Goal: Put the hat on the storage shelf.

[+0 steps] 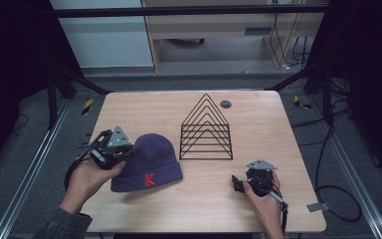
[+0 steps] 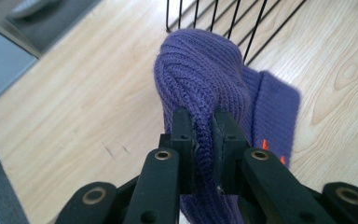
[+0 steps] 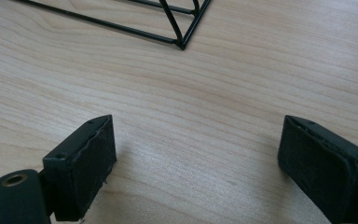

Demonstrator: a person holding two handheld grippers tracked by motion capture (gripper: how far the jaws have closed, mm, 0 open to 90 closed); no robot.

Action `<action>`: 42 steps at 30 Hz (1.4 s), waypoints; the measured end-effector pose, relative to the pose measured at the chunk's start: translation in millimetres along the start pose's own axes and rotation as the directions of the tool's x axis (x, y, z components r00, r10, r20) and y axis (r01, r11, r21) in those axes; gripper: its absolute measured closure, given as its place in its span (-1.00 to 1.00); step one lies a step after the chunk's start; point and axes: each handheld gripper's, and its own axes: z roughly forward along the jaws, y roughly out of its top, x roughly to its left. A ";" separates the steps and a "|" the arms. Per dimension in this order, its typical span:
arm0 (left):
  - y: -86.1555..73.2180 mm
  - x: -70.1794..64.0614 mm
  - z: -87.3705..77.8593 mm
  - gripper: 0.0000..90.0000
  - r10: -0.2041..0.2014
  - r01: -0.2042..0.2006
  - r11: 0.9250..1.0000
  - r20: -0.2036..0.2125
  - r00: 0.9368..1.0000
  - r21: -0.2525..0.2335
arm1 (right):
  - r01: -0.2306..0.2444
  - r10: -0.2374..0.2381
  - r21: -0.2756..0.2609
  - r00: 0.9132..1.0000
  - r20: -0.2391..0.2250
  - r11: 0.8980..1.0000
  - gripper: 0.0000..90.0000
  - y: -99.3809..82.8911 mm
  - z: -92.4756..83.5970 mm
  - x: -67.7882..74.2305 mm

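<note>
Now, left gripper [image 1: 124,152]: I hold it at the left of the high view, its grey three-cornered plate on top, against the left edge of the beanie.
Left jaws: pinched together on a fold of the purple knit; in the left gripper view [image 2: 204,140] the ribbed cloth bulges up from between them.
Purple beanie [image 1: 149,163]: lies on the table left of centre in the high view, its folded cuff toward the bottom with a red letter K on it; in the left gripper view [image 2: 205,74] it fills the middle of the frame, its crown bunched.
Right gripper [image 1: 236,183]: I hold it at the lower right of the high view, low over the wood, well apart from the beanie.
Right jaws: spread wide with bare table between them in the right gripper view [image 3: 196,163].
Black wire rack [image 1: 205,130]: stands at the centre of the high view, triangular frames in a row, just right of the beanie; one corner shows at the top of the right gripper view [image 3: 179,28].
Wooden table [image 1: 258,114]: light grain, with a small dark round disc [image 1: 225,104] near its far edge.
</note>
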 end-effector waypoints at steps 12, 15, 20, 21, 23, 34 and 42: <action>28.8 14.2 -47.5 0.79 0.064 -0.067 0.996 -0.052 0.997 -0.052 | 0.078 -0.080 -0.113 0.997 -0.013 0.991 -0.69 24.3 -40.4 20.0; 34.7 21.3 -57.0 0.79 0.064 -0.068 0.995 -0.048 0.997 -0.068 | 0.087 -0.092 -0.132 0.995 -0.027 0.987 -0.66 32.3 -49.1 25.8; 43.7 31.1 -66.7 0.79 0.064 -0.068 0.994 -0.049 0.997 -0.090 | 0.130 -0.141 -0.164 0.988 -0.061 0.978 -0.61 50.2 -67.0 42.3; 43.7 31.1 -66.7 0.79 0.064 -0.068 0.994 -0.049 0.997 -0.090 | 0.136 -0.148 -0.169 0.987 -0.065 0.976 -0.61 52.9 -69.6 45.1; 48.9 34.1 -70.2 0.79 0.065 -0.070 0.993 -0.052 0.997 -0.098 | 0.151 -0.166 -0.176 0.984 -0.071 0.973 -0.60 58.1 -73.9 49.9; 79.0 42.7 -79.0 0.79 0.088 -0.095 0.986 -0.056 0.995 -0.138 | 0.228 -0.257 -0.204 0.957 -0.133 0.952 -0.49 98.0 -91.0 74.8; 98.6 42.3 -85.0 0.79 0.101 -0.108 0.978 -0.050 0.994 -0.180 | 0.299 -0.329 -0.193 0.934 -0.144 0.934 -0.39 129.7 -98.2 86.1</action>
